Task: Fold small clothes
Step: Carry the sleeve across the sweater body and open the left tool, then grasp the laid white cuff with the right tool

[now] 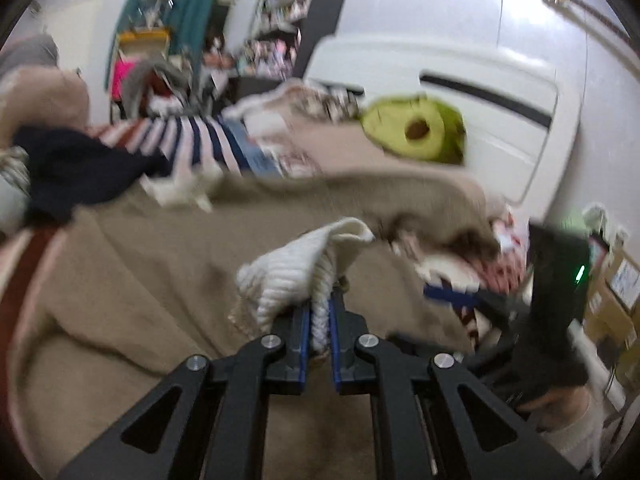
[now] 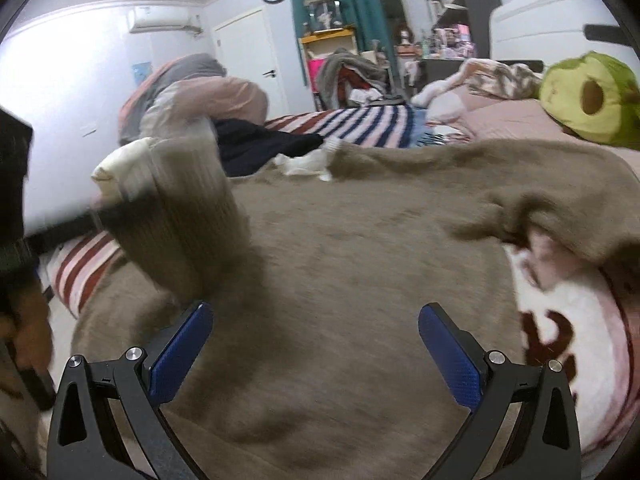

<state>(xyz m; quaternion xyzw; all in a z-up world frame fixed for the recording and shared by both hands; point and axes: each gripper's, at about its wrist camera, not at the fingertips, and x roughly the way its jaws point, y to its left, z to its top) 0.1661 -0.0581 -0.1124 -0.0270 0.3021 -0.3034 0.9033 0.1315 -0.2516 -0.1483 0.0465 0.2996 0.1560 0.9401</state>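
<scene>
My left gripper (image 1: 320, 312) is shut on a white ribbed knit garment (image 1: 296, 268), likely a sock, and holds it above the tan blanket (image 1: 160, 280). The same garment (image 2: 176, 204) shows blurred at the left of the right wrist view, lifted off the blanket (image 2: 340, 260). My right gripper (image 2: 316, 328) is open wide and empty, low over the tan blanket. A small white cloth item (image 2: 308, 166) lies at the blanket's far edge; it also shows in the left wrist view (image 1: 180, 192).
A striped cover (image 1: 184, 140) and a dark navy garment (image 1: 80, 168) lie at the back of the bed. An avocado plush (image 1: 416, 128) sits by the white headboard (image 1: 500, 92). A pink patterned blanket (image 2: 580, 340) lies at the right. A pillow pile (image 2: 192, 96) stands far left.
</scene>
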